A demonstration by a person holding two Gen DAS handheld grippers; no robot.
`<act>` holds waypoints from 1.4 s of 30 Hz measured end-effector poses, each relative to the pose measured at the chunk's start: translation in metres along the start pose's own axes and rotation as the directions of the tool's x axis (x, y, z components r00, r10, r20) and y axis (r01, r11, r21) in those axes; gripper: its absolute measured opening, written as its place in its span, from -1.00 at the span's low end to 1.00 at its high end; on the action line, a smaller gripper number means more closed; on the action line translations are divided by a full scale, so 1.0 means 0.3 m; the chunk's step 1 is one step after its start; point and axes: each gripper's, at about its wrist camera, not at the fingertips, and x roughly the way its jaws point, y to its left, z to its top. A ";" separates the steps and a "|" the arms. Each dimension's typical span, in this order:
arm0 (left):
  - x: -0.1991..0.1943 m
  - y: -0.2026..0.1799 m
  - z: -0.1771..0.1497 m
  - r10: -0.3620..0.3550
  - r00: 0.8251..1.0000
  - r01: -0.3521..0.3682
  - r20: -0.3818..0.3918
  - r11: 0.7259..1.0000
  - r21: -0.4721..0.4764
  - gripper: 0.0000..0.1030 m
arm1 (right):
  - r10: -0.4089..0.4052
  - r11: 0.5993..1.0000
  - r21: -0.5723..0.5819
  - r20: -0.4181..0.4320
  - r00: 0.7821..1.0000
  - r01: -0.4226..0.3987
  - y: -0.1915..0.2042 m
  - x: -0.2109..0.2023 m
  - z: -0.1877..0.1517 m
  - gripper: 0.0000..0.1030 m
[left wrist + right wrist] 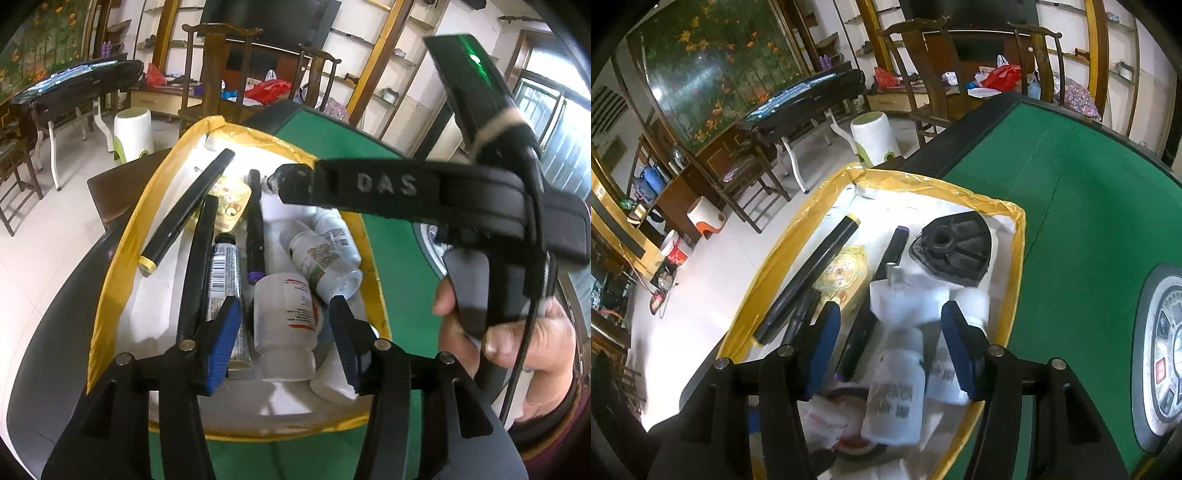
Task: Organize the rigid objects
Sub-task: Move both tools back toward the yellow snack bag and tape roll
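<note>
Green felt tabletop (1071, 206) with black rim, round dial panel (1161, 369) set in it, white-and-green plastic stool (873, 138) on pale tiled floor (44, 229) beyond its far edge, two dark wooden chairs (218, 70) behind, red plastic bag (1003, 77)

Ahead of the left jaws, the yellow-rimmed white-lined box (110, 266) holds three black marker pens: one yellow-capped (186, 208), one purple-capped (255, 225), one plain black (199, 266). Three white plastic bottles: one (286, 325) between the jaws, two (317, 254) beyond. One silver barcoded tube (223, 280). One black ribbed plastic piece (953, 251).
</note>
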 end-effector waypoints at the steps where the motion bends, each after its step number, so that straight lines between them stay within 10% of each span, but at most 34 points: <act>1: 0.001 0.001 0.012 0.001 1.000 -0.001 0.003 1.000 0.002 -0.07 | 0.007 1.000 0.005 0.010 1.000 -0.007 -0.002 -0.018 -0.012 0.01; 22: -0.044 -0.389 -0.059 -0.030 1.000 0.030 -0.004 0.973 0.227 -0.06 | 0.002 0.973 0.226 0.221 0.975 -0.053 -0.399 -0.450 -0.390 0.11; 33: 0.054 -0.592 -0.159 -0.066 0.991 0.101 -0.112 0.937 0.334 0.13 | -0.182 0.807 0.590 0.281 0.942 -0.020 -0.904 -0.608 -0.536 0.41; 42: 0.089 -0.735 -0.261 -0.107 0.975 0.181 -0.194 0.888 0.423 0.13 | -0.128 0.746 0.662 0.245 0.961 -0.069 -0.997 -0.536 -0.570 0.41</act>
